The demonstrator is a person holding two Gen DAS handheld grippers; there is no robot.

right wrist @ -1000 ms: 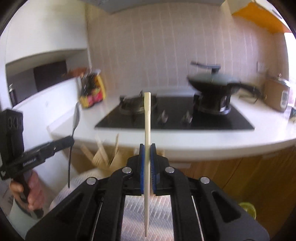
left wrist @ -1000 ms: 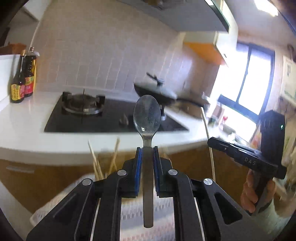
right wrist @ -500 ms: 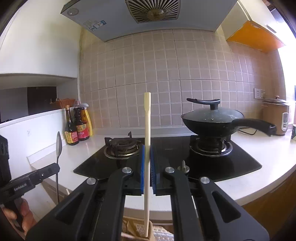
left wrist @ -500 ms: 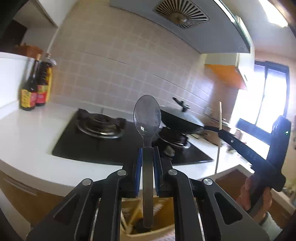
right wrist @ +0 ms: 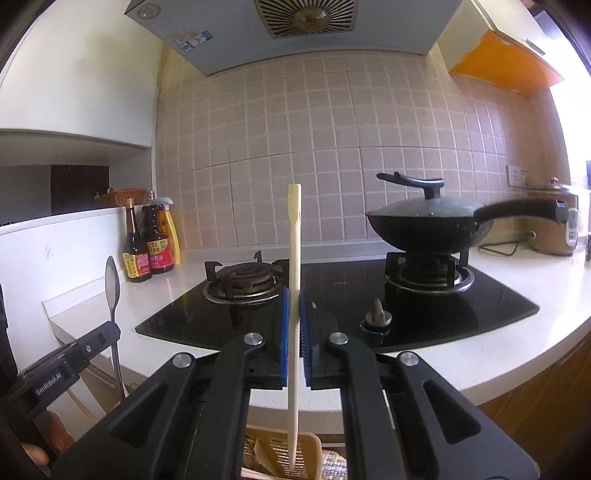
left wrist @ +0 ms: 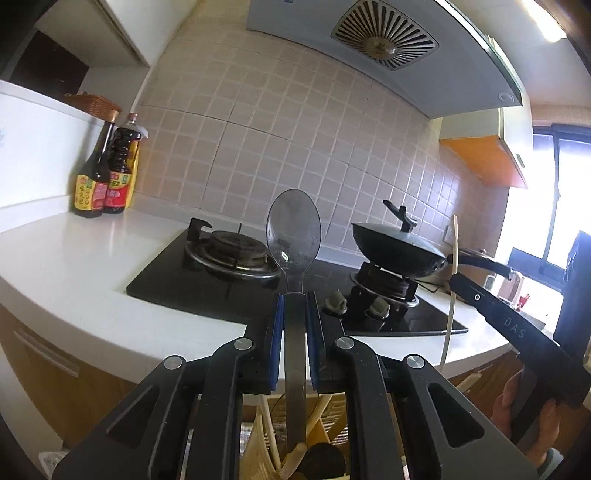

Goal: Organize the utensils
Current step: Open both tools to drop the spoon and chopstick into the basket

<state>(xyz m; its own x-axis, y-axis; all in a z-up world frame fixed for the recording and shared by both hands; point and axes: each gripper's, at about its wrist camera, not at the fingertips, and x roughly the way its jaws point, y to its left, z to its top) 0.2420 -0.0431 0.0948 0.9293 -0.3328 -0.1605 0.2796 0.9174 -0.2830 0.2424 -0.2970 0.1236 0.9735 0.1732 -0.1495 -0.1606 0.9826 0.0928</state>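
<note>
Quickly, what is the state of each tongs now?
Left tongs: closed on the metal spoon.
Right tongs: closed on the pale chopstick.

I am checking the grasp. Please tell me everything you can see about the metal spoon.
The spoon is plain grey metal with a dull, smudged oval bowl and a flat, narrow handle. It stands upright, bowl up, clamped at the handle between the blue pads of the left gripper. Its lower end hangs over a beige utensil holder.

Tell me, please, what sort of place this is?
A home kitchen, most likely: a gas hob set in a white counter, a lidded wok on one burner, and a range hood above tiled wall.
</note>
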